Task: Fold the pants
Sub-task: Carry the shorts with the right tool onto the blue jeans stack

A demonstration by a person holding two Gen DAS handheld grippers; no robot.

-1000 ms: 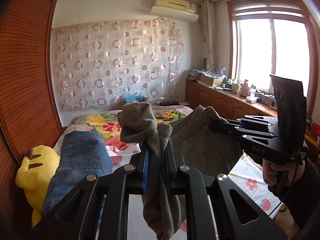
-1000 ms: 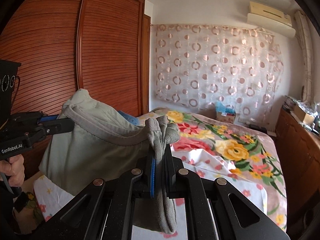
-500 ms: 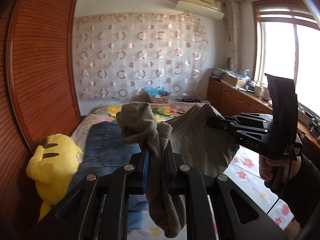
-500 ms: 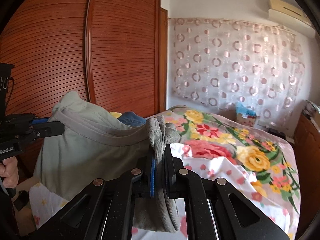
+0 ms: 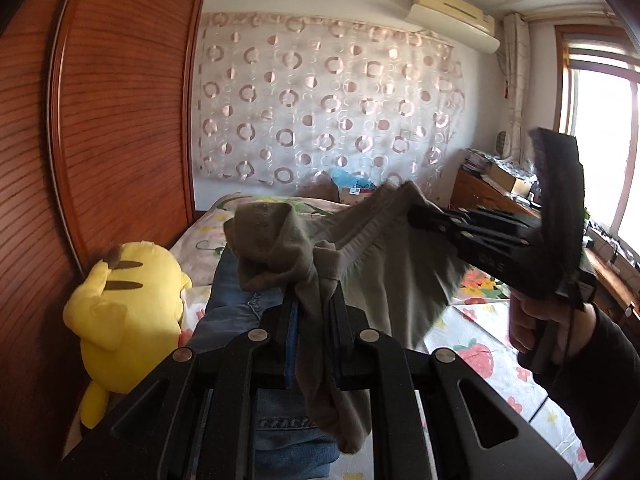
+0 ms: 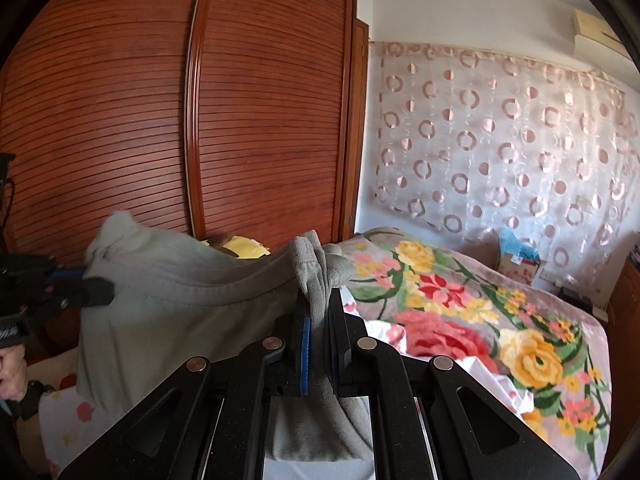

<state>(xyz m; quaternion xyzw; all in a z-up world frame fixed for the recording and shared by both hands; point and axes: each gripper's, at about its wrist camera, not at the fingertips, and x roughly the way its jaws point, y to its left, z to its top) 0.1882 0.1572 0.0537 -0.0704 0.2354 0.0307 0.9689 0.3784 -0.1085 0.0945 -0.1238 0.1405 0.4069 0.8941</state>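
The olive-grey pants [image 5: 384, 272] hang in the air over the bed, stretched between both grippers. My left gripper [image 5: 314, 300] is shut on a bunched corner of the pants; it also shows at the left edge of the right wrist view [image 6: 96, 292]. My right gripper [image 6: 318, 312] is shut on the other bunched end of the pants [image 6: 180, 304]; it shows in the left wrist view [image 5: 420, 216] at the right, held by a hand. The lower part of the pants is hidden behind the gripper bodies.
A folded pair of blue jeans [image 5: 240, 304] lies on the bed under the pants. A yellow plush toy [image 5: 128, 304] sits by the wooden wardrobe [image 6: 240, 120]. A floral blanket [image 6: 480, 312] covers the far bed. A low cabinet [image 5: 500, 200] runs under the window.
Both grippers have swung left with the pants held between them. The wardrobe and plush toy now fill more of the views, and the window has slid to the right edge.
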